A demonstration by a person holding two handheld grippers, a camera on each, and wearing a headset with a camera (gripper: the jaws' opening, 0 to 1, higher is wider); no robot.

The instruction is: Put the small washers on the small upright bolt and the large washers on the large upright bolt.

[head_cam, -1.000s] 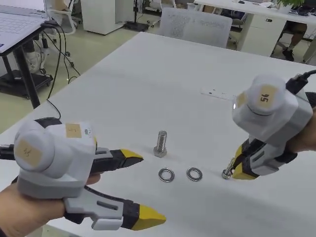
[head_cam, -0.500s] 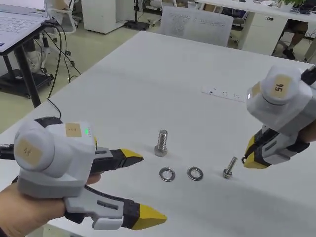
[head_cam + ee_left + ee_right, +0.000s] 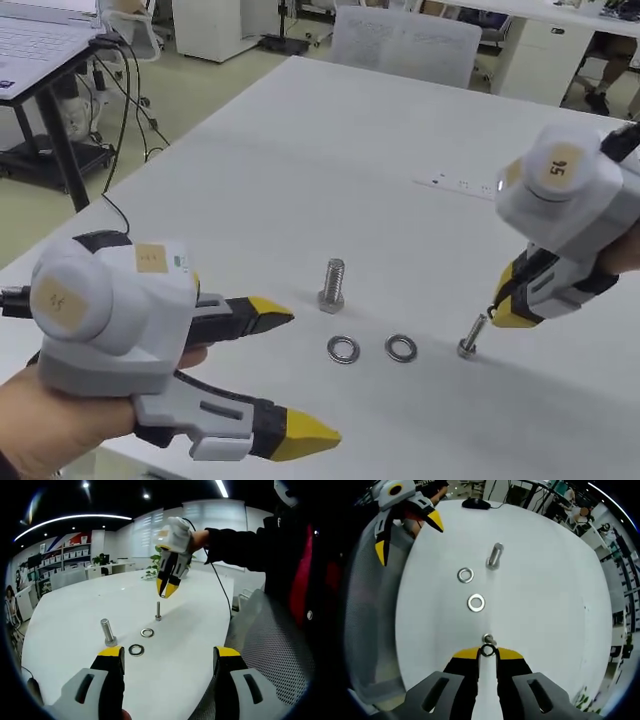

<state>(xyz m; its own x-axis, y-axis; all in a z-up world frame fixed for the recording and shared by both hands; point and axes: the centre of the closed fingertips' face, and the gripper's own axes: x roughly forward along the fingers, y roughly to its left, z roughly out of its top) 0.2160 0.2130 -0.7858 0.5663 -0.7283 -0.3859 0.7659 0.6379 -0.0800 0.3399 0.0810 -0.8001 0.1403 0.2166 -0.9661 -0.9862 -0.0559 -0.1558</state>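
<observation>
the right tool (image 3: 500,318), grey with yellow tips, hangs just above the small steel bolt (image 3: 471,336), a thin threaded pin standing head-down and a little tilted on the smooth white worktop (image 3: 300,150). its jaws are narrow, almost together. in the right gripper view a small ring (image 3: 488,650) sits right at the tips. i cannot tell whether it is pinched there or lies around the bolt's foot. the small-bolt step looks to be the one in hand.

the large steel hex bolt (image 3: 333,285), thick and coarsely threaded, stands upright and bare. between the two bolts a flat steel washer (image 3: 343,349) and a second flat steel washer (image 3: 401,348) lie side by side, not touching. they look sized for the large bolt. the left tool (image 3: 314,376) is spread wide and holds nothing.

the next move likely means lifting one of these thin, shiny rings off a slick surface. a jaw tip would have to catch its edge, then the hole must be centred over the large thread.
</observation>
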